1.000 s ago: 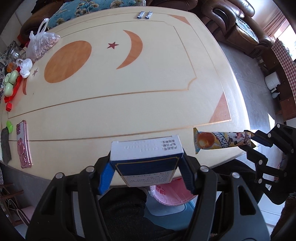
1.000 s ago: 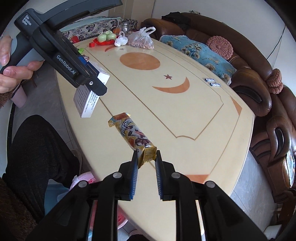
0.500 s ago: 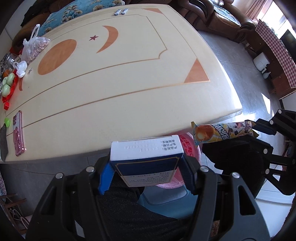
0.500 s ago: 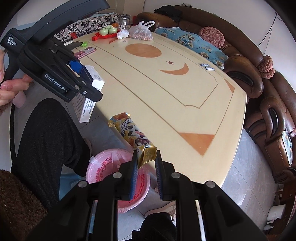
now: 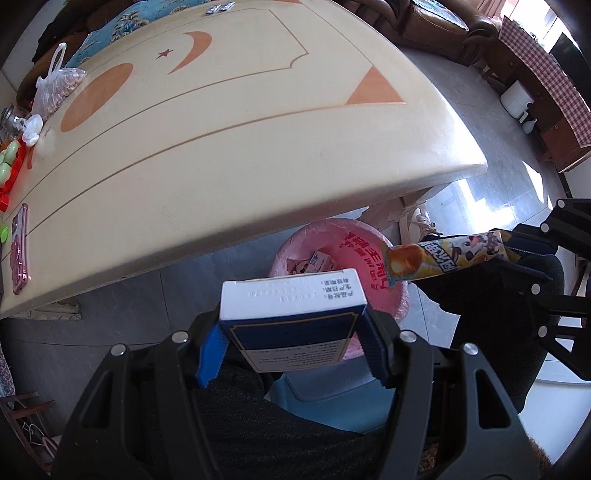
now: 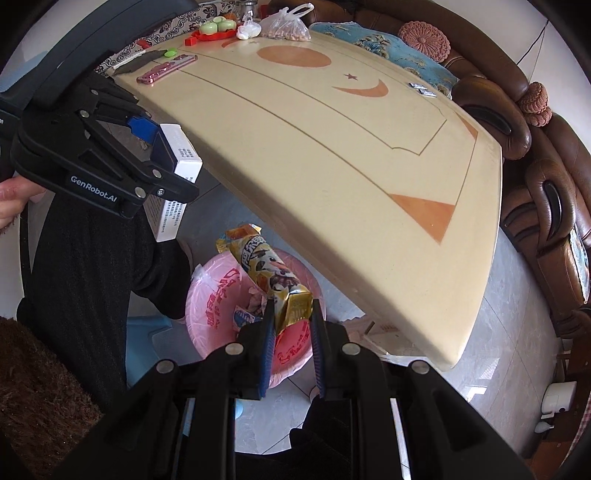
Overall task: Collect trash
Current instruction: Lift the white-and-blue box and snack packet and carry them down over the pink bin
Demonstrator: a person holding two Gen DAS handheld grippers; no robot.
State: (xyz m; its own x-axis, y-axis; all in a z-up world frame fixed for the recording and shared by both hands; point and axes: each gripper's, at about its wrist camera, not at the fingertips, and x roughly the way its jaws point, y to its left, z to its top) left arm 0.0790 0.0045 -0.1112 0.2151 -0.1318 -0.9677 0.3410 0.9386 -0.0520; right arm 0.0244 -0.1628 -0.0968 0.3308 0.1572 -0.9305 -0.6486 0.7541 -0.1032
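A: Left wrist view first. What do I have?

B: My left gripper point(image 5: 291, 336) is clamped on a white-and-blue carton point(image 5: 291, 314), one pad on each narrow side. The carton hangs off the near edge of the cream table point(image 5: 229, 155), above the floor. Just beyond it stands a bin lined with a pink bag point(image 5: 325, 243); small scraps lie inside.

A: And the other hand, from here?

B: At right, my right gripper point(image 5: 517, 247) pinches the end of a yellow snack wrapper point(image 5: 443, 258). The wrapper's free end reaches left over the pink bag's right rim.

A: Anything left on the table?

B: A pink phone point(image 5: 18, 254) at the near left edge, a clear bag of nuts point(image 5: 55, 88) far left, two small silver packets point(image 5: 219, 7) at the far edge.

A: Right wrist view.

B: My right gripper point(image 6: 291, 328) is closed tight on the crimped end of the snack wrapper point(image 6: 266, 269). The wrapper slants up and away, directly above the pink bag point(image 6: 218, 295), not touching it as far as I can tell. At left, my left gripper point(image 6: 147, 158) grips the carton point(image 6: 177, 173); the carton sits left of the bin, above my dark trouser leg point(image 6: 92, 258). Part of my left hand point(image 6: 14, 203) shows at the left edge. A brown sofa point(image 6: 535, 166) runs along the far and right sides of the table point(image 6: 332, 166).
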